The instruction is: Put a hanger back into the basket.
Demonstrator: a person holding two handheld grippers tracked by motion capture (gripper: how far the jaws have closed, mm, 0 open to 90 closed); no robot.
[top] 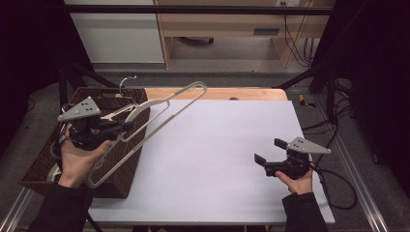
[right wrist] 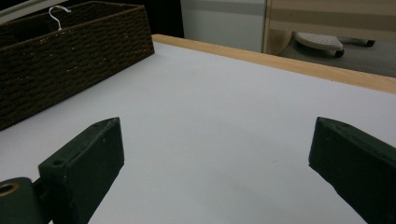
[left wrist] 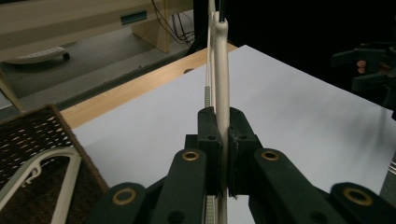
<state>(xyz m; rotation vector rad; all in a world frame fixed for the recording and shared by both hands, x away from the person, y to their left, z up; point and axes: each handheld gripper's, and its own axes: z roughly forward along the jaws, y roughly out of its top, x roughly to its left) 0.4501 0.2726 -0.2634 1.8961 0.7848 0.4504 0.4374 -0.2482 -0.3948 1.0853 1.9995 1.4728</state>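
Nearest the person, the left gripper (top: 123, 126) sits above the brown woven basket (top: 128, 166) at the left edge of the worktop (top: 217, 159). Its jaws are clamped tight on a cream plastic hanger (top: 164, 113), gripping one thin bar of it; in the left gripper view the bar (left wrist: 221, 84) runs straight up between the two black pads with no gap on either side. The hanger is lifted and tilted, its lower end over the basket by the left hand (top: 77, 162), its upper end reaching out over the white sheet that covers the worktop. A metal hook (top: 126, 81) rises over the basket's far side.

On the right, the right gripper (top: 270, 151) hovers low over the white sheet, well apart from the hanger. Its jaws stand wide with nothing between them; the right gripper view shows bare white surface (right wrist: 210, 126) between the two pads.

Another pale hanger (left wrist: 42, 175) lies inside the basket, seen in the left gripper view.

Farther off, the bare wooden edge (top: 217, 93) of the worktop shows beyond the white sheet, and past it, on the floor, stands light wooden furniture (top: 217, 29).
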